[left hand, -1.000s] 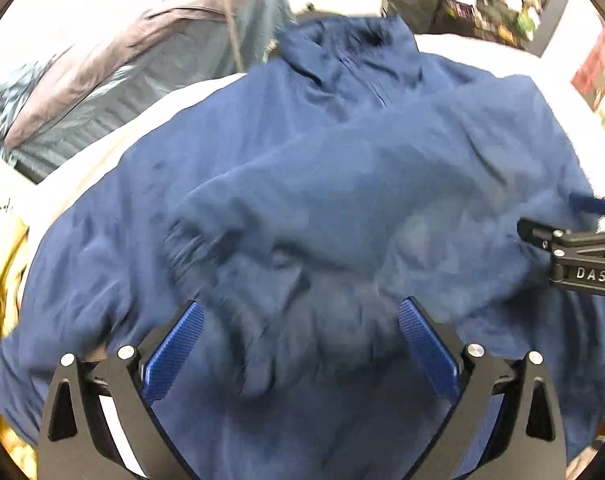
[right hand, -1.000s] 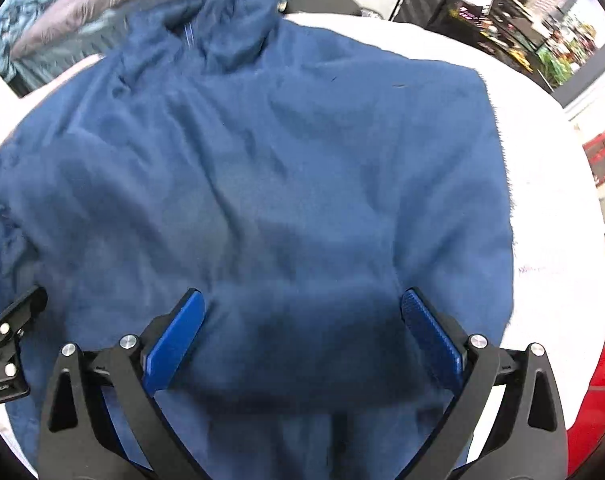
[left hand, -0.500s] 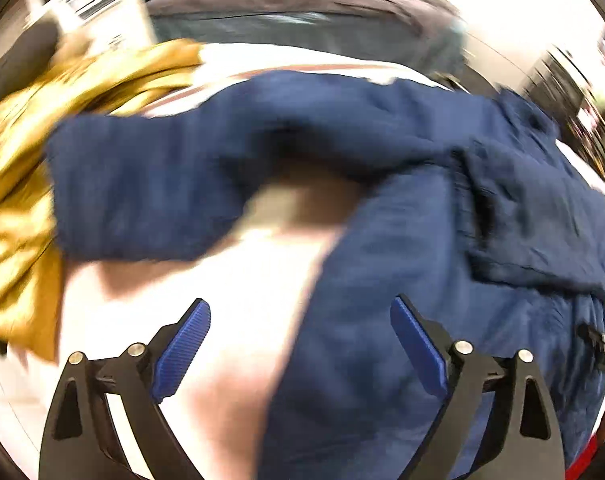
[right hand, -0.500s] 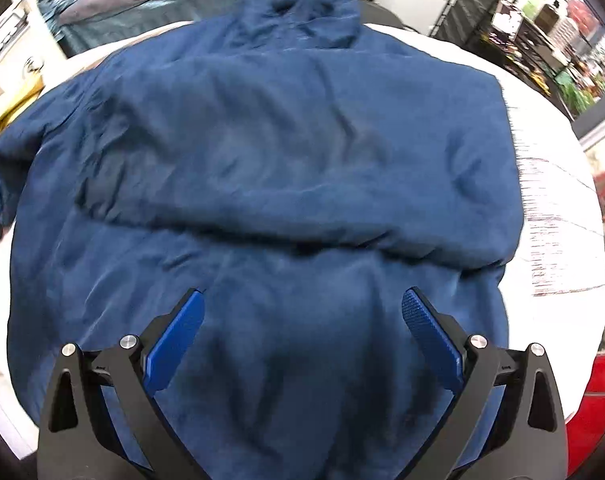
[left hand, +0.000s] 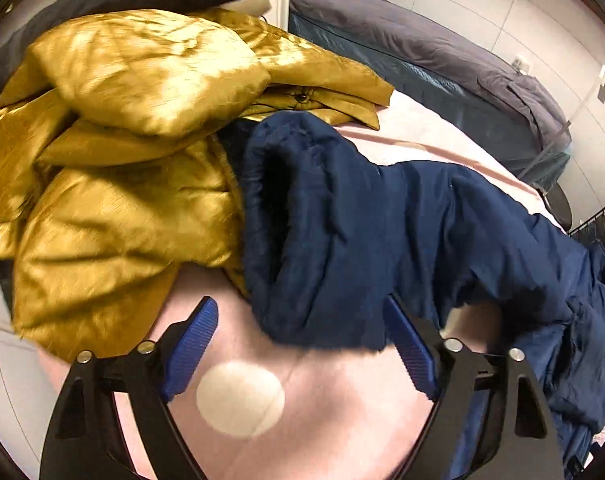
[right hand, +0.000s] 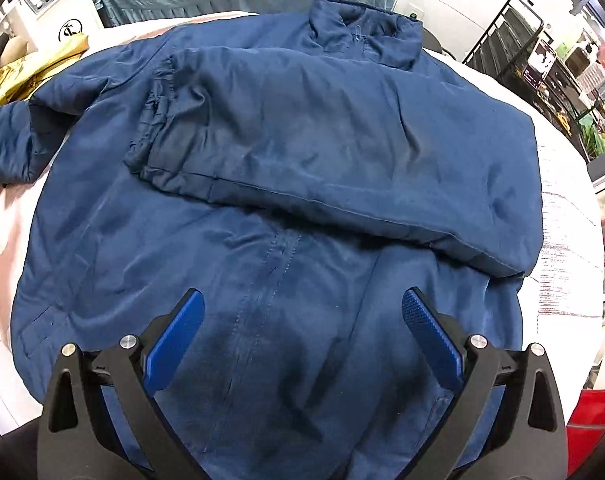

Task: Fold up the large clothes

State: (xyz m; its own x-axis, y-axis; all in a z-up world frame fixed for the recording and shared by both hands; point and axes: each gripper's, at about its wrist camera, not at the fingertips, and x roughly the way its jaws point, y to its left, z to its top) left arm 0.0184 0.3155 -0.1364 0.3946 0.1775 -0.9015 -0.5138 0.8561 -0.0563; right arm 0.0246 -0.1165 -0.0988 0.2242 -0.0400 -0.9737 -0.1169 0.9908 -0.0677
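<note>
Left gripper (left hand: 298, 344): jaws closing, cuff of jacket (left hand: 382, 240) between, not pinched.
Right gripper (right hand: 302, 336): jaws apart, empty.
Hem: cut off below.

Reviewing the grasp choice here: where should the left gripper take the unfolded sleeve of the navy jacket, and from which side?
Grip the sleeve at its cuff end, coming from above. That end lies loose on the pink cover, between the closing left gripper's jaws, clear of the gold jacket.

Jacket hem (right hand: 286, 432) behind tool (right hand: 302, 344)
</note>
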